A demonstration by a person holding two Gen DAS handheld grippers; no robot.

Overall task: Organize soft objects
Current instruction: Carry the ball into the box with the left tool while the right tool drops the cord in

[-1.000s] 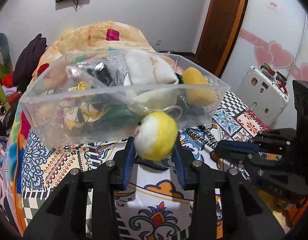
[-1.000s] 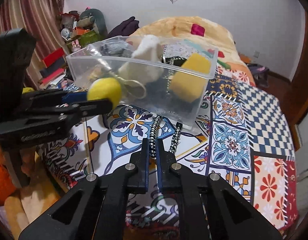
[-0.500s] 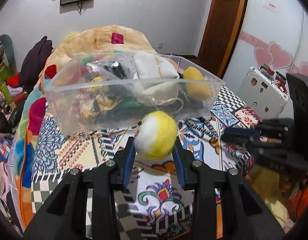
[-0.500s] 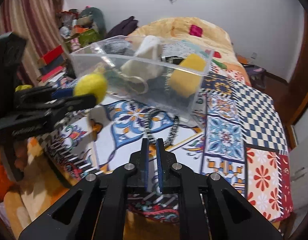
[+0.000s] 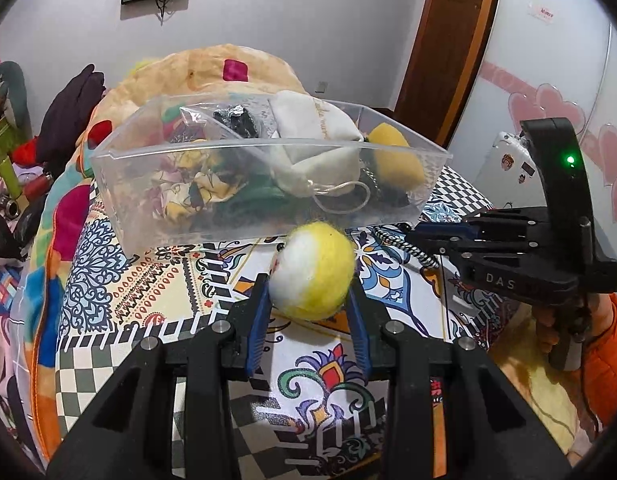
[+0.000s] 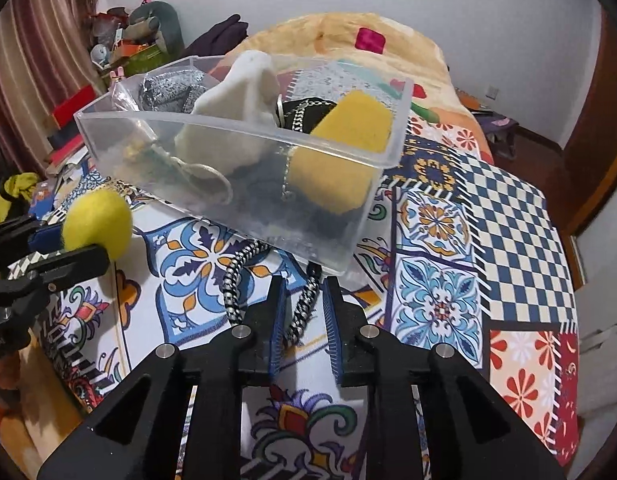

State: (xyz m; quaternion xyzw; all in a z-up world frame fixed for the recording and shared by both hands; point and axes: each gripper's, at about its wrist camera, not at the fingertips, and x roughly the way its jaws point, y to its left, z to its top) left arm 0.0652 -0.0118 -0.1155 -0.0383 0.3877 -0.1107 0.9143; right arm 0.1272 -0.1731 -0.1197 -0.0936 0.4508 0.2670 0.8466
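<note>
1. We are seeing the left tool (image 5: 310, 304) clenching a yellow and white ball (image 5: 311, 270) just in front of the clear bin (image 5: 264, 148), above the patterned bedspread (image 5: 156, 292).
2. We are seeing the right tool (image 6: 304, 320) standing slightly parted, released, with a black and white cord (image 6: 300, 312) lying between its fingers.
3. The right view is showing us the cord running under the bin; the left view is showing its green light (image 5: 570, 159).

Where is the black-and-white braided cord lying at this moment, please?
The braided cord lies on the patterned bedspread just in front of the clear plastic bin, its right strand running between the right gripper's open fingers.
</note>
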